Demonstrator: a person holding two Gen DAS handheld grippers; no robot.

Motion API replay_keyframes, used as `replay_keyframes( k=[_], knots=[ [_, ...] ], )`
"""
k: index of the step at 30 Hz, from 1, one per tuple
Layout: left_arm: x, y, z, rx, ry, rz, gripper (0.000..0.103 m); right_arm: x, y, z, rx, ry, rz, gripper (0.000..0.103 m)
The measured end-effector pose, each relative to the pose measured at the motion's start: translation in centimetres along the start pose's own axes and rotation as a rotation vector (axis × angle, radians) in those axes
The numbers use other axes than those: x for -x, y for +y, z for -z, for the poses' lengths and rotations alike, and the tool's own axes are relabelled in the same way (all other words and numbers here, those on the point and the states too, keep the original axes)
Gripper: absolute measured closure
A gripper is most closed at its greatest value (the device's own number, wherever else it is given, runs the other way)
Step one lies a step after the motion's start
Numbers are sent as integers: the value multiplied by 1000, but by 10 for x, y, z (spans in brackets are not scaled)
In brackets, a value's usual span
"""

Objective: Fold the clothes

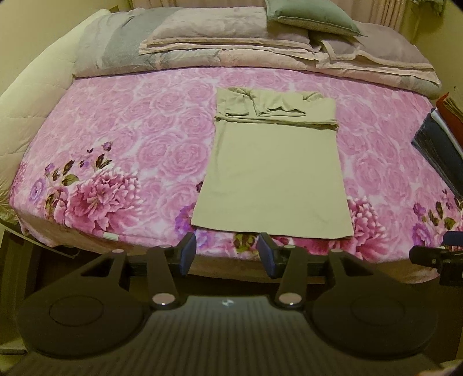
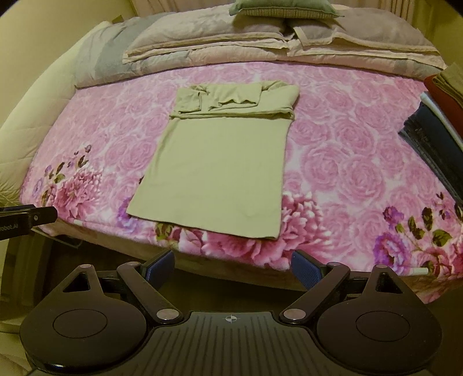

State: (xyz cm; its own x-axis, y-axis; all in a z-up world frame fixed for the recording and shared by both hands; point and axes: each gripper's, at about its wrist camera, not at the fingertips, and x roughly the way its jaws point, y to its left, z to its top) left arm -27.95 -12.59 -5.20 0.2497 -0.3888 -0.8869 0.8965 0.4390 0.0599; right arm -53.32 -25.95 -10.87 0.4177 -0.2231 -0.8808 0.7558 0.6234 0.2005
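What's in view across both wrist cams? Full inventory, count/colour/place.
beige partly folded shirt: 1, beige, flat on the middle of the bed, sleeves and top folded in at the far end, hem at the near edge.
pink floral bedspread: 1, pink with purple flowers, covering the bed.
folded pinkish-grey quilts: stack, exact count unclear, pink and grey, along the far side of the bed.
green cushion: 1, grey-green, on top of the quilts.
stack of folded clothes: 1 pile, navy, white, red and olive layers, right edge of the bed.
left gripper: 1, black with blue fingers, open, empty, at the near bed edge below the hem.
right gripper: 1, black with blue fingers, open, empty, short of the bed.
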Motion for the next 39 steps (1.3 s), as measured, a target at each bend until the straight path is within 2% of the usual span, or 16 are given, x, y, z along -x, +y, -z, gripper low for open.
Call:
replay_keyframes(
  k=[15,24,33,39],
  knots=[
    [-7,-7,1,-4,19,30,59,-1,-3,0,21,8,0,13],
    [-24,1,3,-1,28,57,57,-22,-18,5,-40,51,-19,13],
    [-67,39,-16,49,49,92,57,-54,-39,-12,-191,52,9,13],
    [-119,66,-44,37,99,146,59,-75,-54,-24,-292,53,28,13]
  ],
)
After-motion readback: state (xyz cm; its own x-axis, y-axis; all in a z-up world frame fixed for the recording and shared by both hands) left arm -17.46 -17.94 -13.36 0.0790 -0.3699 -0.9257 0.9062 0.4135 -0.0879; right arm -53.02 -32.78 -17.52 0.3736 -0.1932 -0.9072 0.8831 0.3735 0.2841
